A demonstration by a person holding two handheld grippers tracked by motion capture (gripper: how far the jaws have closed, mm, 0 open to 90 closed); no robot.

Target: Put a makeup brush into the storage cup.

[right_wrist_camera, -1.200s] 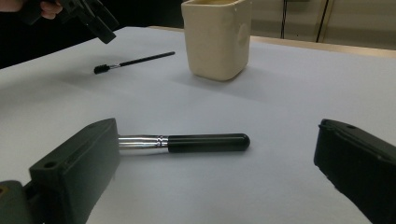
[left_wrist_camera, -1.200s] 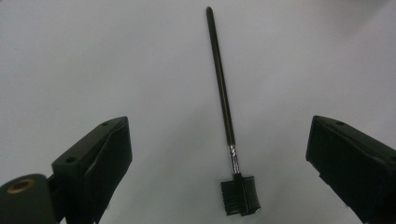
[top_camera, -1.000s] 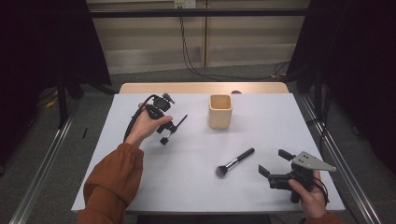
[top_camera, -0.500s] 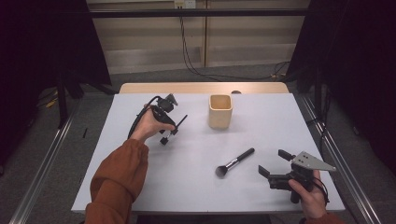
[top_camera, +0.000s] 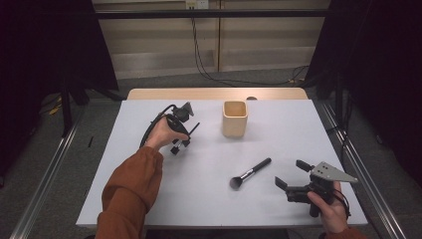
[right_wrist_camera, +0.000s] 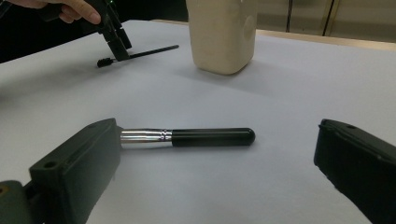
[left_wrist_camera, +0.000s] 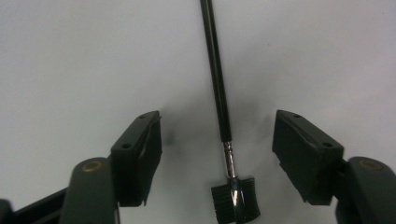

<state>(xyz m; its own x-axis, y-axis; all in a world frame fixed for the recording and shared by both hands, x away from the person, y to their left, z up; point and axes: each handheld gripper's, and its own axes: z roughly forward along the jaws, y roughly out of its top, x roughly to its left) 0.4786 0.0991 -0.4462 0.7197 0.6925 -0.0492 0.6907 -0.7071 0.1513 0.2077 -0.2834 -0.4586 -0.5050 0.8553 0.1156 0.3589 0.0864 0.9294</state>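
Observation:
A thin black wand brush [left_wrist_camera: 217, 70] lies on the white table [top_camera: 209, 164], its small bristle head [left_wrist_camera: 236, 198] toward my left gripper. My left gripper [left_wrist_camera: 217, 128] is open and points down, one jaw on each side of the wand without touching it. In the high view that gripper [top_camera: 179, 144] is at the table's left rear, with the wand [top_camera: 193, 128] beside it. A larger makeup brush [top_camera: 251, 174] with a black handle [right_wrist_camera: 210, 137] and silver ferrule lies front of centre. My right gripper [top_camera: 292, 174] is open just right of it, and the brush lies ahead between the jaws.
A cream square cup [top_camera: 234, 118] stands upright at the rear centre, also seen as the cup [right_wrist_camera: 222, 35] beyond the makeup brush. A person's orange sleeve [top_camera: 132, 189] crosses the left front of the table. Bare white surface lies between the two brushes.
The left hand and its gripper have shifted slightly right and farther, settling over the thin wand. The right gripper and the makeup brush have not moved.

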